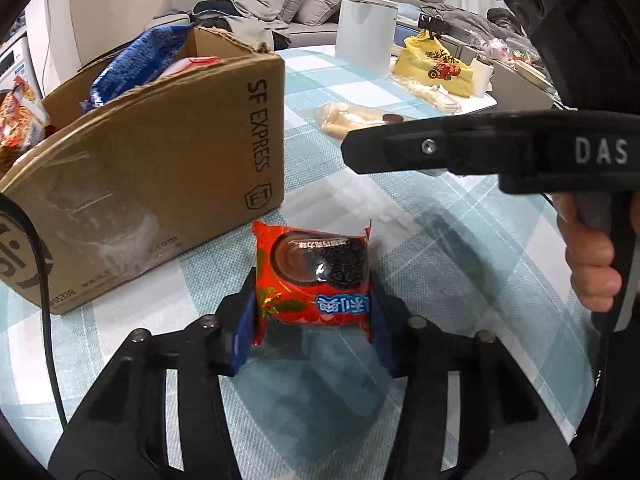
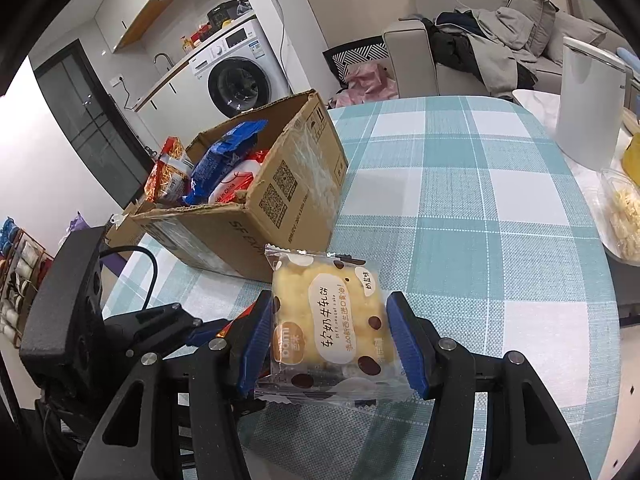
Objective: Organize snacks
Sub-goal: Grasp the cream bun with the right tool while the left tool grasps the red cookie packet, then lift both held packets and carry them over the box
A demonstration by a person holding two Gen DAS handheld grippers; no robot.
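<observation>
Two claws grip snacks — left claw (image 1: 312, 328) clamps red cookie packet (image 1: 314, 276), right claw (image 2: 330, 344) nougat cake (image 2: 328, 320).

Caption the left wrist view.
Left gripper pinches red cookie packet beside cardboard box on checked tablecloth.

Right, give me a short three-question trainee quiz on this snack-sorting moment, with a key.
1. True or false: the cardboard box already holds snack packets.
2. Which packet sits between the left gripper jaws? A) red cookie packet B) blue packet C) yellow bag
3. Fill in: the right gripper is shut on the clear-wrapped ____ packet.

Key: 1 true; 2 A; 3 cake
</observation>
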